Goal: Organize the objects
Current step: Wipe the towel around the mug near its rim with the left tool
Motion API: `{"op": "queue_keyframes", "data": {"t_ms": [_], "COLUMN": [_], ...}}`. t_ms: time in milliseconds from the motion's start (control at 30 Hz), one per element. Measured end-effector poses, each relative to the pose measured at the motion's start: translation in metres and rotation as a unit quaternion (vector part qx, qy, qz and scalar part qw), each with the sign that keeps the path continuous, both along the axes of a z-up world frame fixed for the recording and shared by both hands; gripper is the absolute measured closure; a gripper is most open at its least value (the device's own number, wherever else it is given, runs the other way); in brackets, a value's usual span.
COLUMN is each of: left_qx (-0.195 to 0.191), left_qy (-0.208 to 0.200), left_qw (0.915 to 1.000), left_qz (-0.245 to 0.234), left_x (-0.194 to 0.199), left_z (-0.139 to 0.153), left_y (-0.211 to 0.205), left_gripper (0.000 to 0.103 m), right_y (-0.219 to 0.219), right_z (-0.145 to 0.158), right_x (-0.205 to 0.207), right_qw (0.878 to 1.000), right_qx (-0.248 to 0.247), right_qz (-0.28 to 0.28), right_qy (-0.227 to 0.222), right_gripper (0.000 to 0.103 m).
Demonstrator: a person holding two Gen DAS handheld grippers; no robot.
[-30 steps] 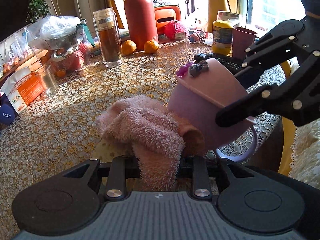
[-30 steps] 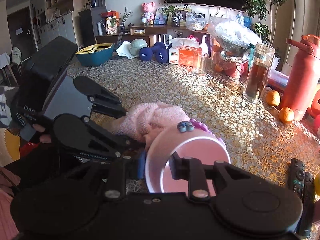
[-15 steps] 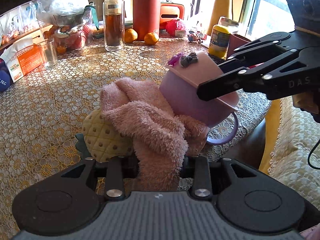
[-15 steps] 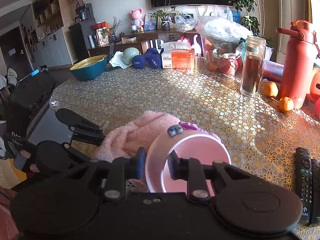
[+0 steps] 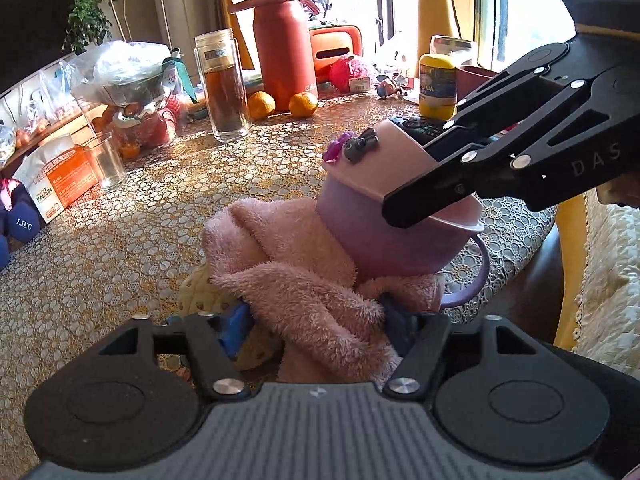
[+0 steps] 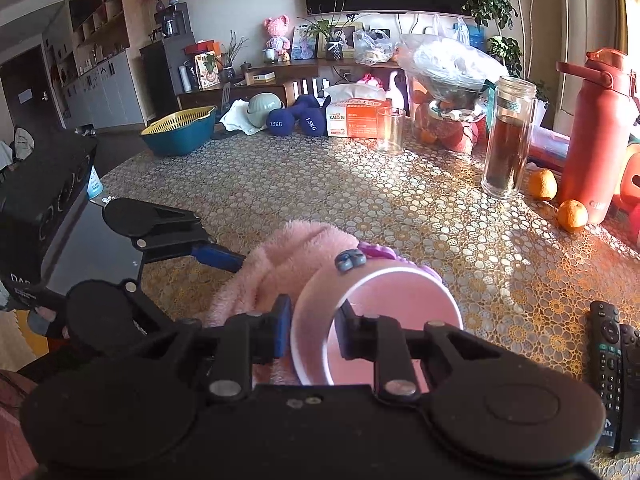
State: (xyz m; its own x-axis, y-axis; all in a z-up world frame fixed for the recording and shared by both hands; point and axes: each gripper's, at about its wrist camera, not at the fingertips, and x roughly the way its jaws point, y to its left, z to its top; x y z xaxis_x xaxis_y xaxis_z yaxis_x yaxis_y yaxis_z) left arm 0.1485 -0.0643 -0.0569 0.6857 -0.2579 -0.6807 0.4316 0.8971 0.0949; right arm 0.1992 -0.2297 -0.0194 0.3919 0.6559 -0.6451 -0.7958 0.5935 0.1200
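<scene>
A pink mug (image 5: 384,220) with small charms on its rim is tilted over a fluffy pink towel (image 5: 304,280). My right gripper (image 6: 312,332) is shut on the mug's rim (image 6: 372,284), one finger inside and one outside. My left gripper (image 5: 320,328) has its jaws spread wide, with the towel lying loose between them. The towel (image 6: 288,256) bunches under the mug near the table's front edge. A yellow quilted pad (image 5: 204,296) lies partly hidden under the towel.
On the patterned table (image 6: 360,184) stand a tea bottle (image 6: 506,136), a red flask (image 6: 596,136), oranges (image 6: 572,214), an empty glass (image 6: 390,130), a tissue box (image 6: 352,118), dumbbells (image 6: 296,120) and a teal basket (image 6: 180,132). Remotes (image 6: 612,368) lie at right.
My left gripper's jaws have spread apart and released the towel. The mug stays held and tilted over the towel, and both views have shifted a little.
</scene>
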Motion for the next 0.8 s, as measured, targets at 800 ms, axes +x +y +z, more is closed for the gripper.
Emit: {"op": "queue_keyframes", "data": {"t_ms": [800], "left_qx": [-0.173], "left_qy": [0.026], "left_qw": [0.9827], "left_qz": [0.060], "left_x": [0.048], "left_z": [0.042], "left_y": [0.030], "left_gripper": [0.085], "right_y": [0.002], "right_z": [-0.005], "right_x": [-0.013], "right_qw": [0.999], "right_qx": [-0.023], "right_qz": [0.032], "right_qy": [-0.024], "right_gripper": [0.084]}}
